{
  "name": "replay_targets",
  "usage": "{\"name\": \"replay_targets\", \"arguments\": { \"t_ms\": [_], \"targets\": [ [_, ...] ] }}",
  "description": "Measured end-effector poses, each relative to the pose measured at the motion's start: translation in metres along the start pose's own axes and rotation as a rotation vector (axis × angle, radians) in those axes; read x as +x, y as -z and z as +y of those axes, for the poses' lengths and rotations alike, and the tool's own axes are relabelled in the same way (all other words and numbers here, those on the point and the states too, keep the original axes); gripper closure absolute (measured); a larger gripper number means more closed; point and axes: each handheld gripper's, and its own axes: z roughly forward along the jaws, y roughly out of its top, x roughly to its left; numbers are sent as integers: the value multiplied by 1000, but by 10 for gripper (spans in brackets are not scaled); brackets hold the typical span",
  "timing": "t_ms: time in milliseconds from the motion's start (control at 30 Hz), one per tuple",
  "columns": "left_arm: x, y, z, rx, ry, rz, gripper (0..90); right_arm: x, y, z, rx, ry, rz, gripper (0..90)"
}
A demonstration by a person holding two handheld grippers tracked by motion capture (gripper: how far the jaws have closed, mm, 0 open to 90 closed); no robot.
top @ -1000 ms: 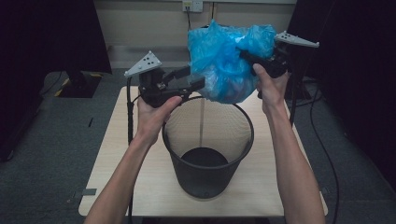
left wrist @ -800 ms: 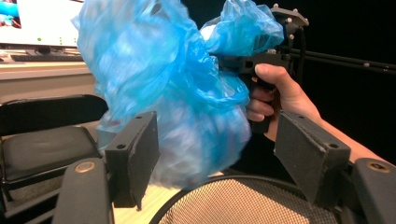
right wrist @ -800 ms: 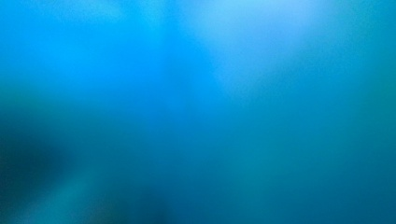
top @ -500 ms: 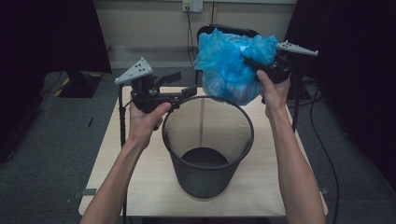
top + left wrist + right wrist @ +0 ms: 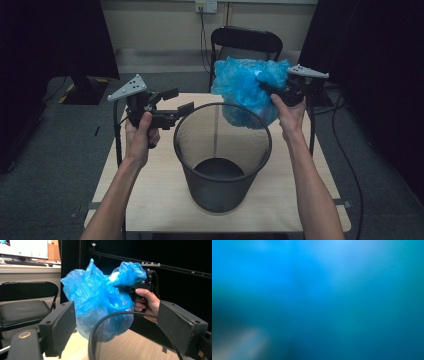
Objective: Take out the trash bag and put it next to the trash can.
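Behind table [image 5: 150,200]: chair [image 5: 245,40]; between tools, wastebasket [image 5: 222,150].

The bin [image 5: 222,165] stands on the counter [image 5: 150,200]; the bag [image 5: 245,92] hangs over its far right rim, a chair [image 5: 245,42] behind.

Lab/recording room, not a home. Black curtains [image 5: 55,40] at 9–11 and 1–3 o'clock round a small wooden table [image 5: 150,200]. Grey carpet floor [image 5: 60,165], wall socket [image 5: 206,6] w/ cable at 12, folding chair [image 5: 246,39] below it. Monitor [image 5: 23,248] + keyboard on a desk, seen in left gripper view.
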Motion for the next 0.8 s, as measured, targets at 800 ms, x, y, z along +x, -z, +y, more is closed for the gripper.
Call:
{"name": "replay_targets", "arguments": {
  "t_ms": [800],
  "targets": [
    [32, 38, -71, 122, 21, 161, 155, -30, -20, -78, 120, -50, -42, 846]
  ]
}}
